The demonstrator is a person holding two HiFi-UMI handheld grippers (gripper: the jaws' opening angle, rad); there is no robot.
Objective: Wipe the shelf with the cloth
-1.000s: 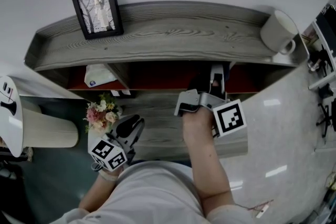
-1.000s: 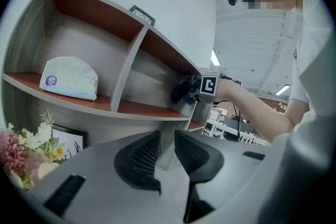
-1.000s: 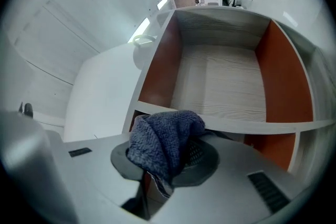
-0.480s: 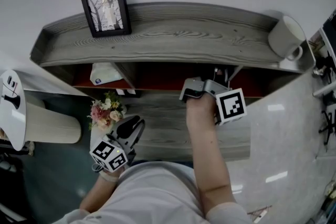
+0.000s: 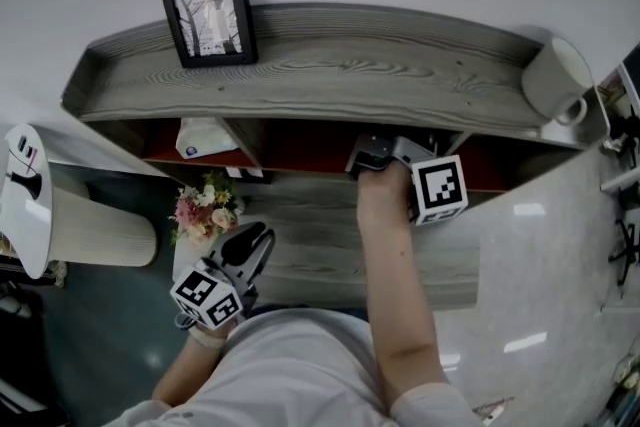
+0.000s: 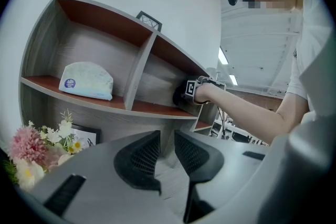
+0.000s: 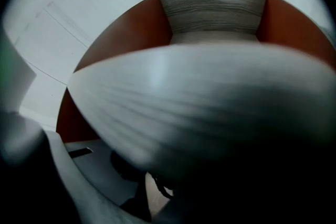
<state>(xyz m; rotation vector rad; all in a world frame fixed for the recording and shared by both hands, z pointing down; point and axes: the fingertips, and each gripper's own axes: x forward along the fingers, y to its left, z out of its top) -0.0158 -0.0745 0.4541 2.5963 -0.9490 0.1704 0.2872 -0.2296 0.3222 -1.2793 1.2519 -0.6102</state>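
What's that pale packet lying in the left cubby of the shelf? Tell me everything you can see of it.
The packet is a soft, pillow-shaped pack, pale blue-green, seemingly plastic film, with a round dark-blue label near its left end; the print is too small to read. It lies flat on the reddish-brown board in the left compartment of the shelf, alone there, clear of the upright divider. Nothing rests on it. In the head view only its front end peeks out.

The shelf (image 5: 350, 80), grey wood grain outside and red-brown inside, spans the upper middle of the head view and is split into compartments. The cloth (image 7: 199, 102), pale grey and ribbed, fills the centre of the right gripper view, blurred, inside a red-lined compartment.
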